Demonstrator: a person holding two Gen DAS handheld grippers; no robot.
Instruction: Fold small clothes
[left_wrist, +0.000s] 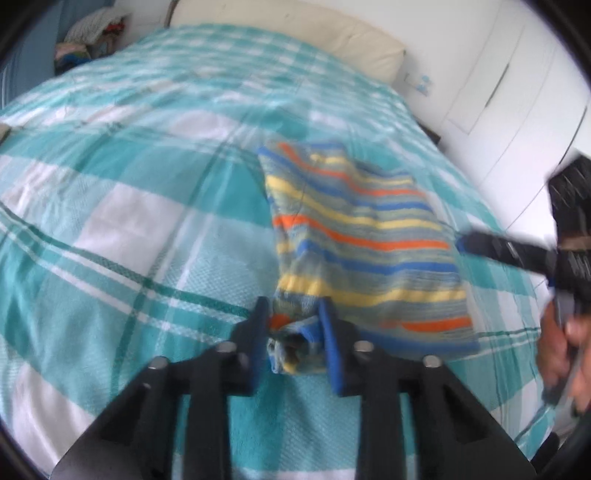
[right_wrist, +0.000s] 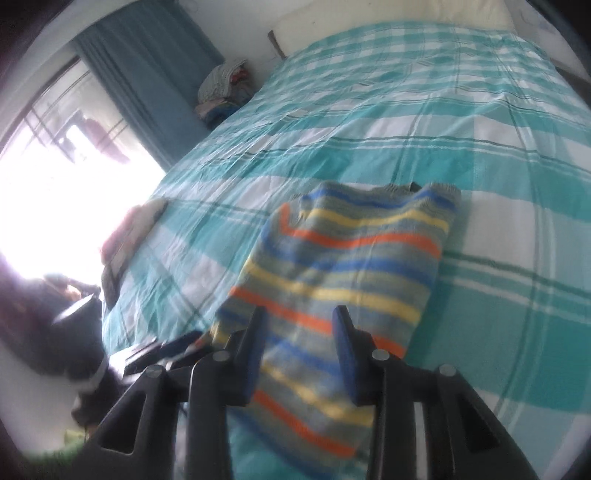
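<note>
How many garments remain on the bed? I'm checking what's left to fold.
1: the striped sweater mid-bed, between both grippers. The pile beside the bed may hide more.

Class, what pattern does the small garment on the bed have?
The garment has orange, yellow, blue and grey-green horizontal stripes, clearest in the left wrist view.

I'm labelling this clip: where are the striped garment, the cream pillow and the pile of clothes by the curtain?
striped garment (left_wrist: 362, 236): left wrist view, middle of the folded body.
cream pillow (left_wrist: 295, 33): left wrist view, its front face.
pile of clothes (right_wrist: 225, 88): right wrist view, top of the heap.
</note>
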